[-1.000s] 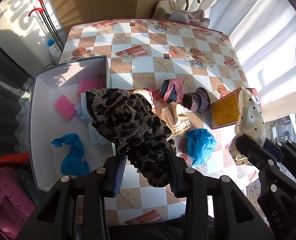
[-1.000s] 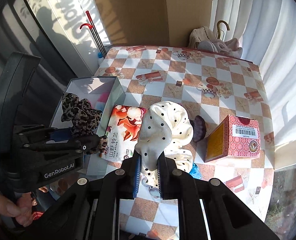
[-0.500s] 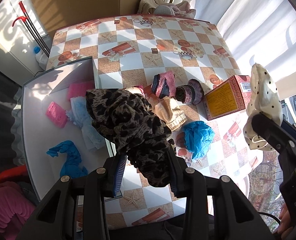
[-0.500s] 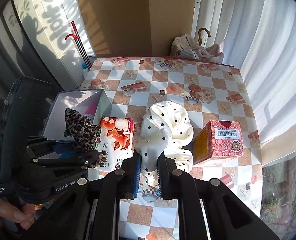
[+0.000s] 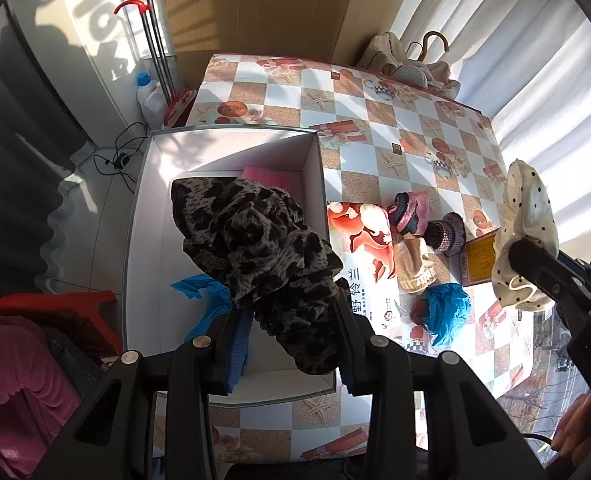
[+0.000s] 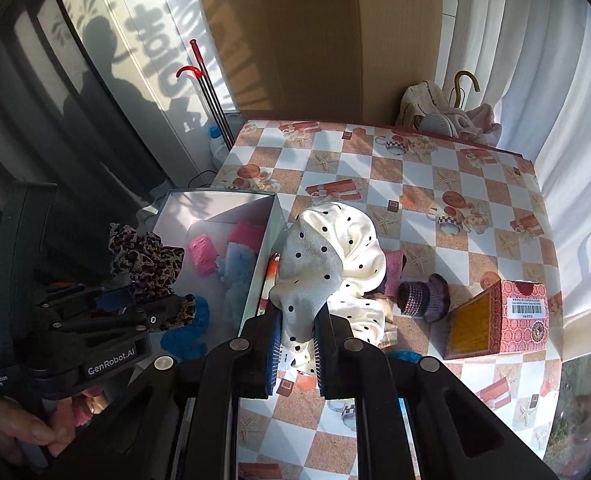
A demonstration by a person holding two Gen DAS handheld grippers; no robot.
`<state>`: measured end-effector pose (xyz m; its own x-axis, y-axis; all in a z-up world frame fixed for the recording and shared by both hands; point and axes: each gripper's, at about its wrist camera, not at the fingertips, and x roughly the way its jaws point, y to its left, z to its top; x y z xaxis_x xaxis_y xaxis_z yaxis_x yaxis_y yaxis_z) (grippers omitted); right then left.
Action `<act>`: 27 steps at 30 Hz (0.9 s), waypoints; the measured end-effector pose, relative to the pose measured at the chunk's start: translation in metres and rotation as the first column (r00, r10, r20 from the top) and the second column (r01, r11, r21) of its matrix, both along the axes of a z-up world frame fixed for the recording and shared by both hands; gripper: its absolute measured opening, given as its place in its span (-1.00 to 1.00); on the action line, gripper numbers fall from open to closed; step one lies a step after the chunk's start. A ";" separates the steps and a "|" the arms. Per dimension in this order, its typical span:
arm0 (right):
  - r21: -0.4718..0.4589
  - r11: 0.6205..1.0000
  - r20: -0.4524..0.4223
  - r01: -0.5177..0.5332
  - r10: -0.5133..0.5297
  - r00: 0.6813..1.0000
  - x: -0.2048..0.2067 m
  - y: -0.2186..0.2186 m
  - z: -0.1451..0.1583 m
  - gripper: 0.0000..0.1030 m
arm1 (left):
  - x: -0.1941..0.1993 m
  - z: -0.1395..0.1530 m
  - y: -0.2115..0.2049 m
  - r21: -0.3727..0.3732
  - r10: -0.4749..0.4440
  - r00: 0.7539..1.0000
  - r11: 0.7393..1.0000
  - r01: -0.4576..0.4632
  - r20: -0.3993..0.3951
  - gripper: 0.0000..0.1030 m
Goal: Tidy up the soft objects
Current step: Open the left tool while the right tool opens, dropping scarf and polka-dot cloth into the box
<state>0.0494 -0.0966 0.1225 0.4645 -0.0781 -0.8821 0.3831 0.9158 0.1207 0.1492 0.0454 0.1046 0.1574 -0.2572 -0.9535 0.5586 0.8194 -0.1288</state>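
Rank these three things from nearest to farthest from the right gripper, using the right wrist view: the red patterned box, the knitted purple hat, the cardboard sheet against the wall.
Measured from the right gripper:
1. Knitted purple hat: on the table, just right of the polka-dot cloth held in the fingers.
2. Red patterned box: farther right, near the table's edge.
3. Cardboard sheet: beyond the table's far end, upright against the wall.
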 end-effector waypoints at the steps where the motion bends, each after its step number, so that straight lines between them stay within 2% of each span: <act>1: 0.012 1.000 -0.002 -0.023 0.023 1.000 0.007 0.005 -0.002 -0.71 | 0.003 -0.003 0.011 0.001 0.032 0.999 1.000 -0.032 -0.008 -0.20; 6: 0.058 0.980 -0.007 -0.193 0.193 0.981 0.035 0.047 -0.009 -0.71 | 0.011 -0.016 0.061 -0.023 0.150 0.986 0.988 -0.152 -0.067 -0.20; 12: 0.103 0.935 -0.007 -0.340 0.343 0.939 0.053 0.085 -0.016 -0.71 | 0.016 -0.015 0.080 -0.084 0.164 0.983 0.982 -0.172 -0.085 -0.20; 15: 0.118 0.926 -0.028 -0.358 0.364 0.931 0.059 0.091 -0.023 -0.71 | 0.018 -0.022 0.079 -0.060 0.155 0.984 0.985 -0.161 -0.090 -0.20; 21: 0.138 0.932 -0.096 -0.334 0.348 0.932 0.074 0.088 -0.044 -0.71 | 0.026 -0.047 0.063 0.059 0.108 0.990 0.993 -0.103 -0.092 -0.20; 27: 0.133 0.933 -0.145 -0.335 0.353 0.924 0.086 0.085 -0.055 -0.71 | 0.033 -0.055 0.050 0.073 0.055 0.995 0.996 -0.050 -0.079 -0.20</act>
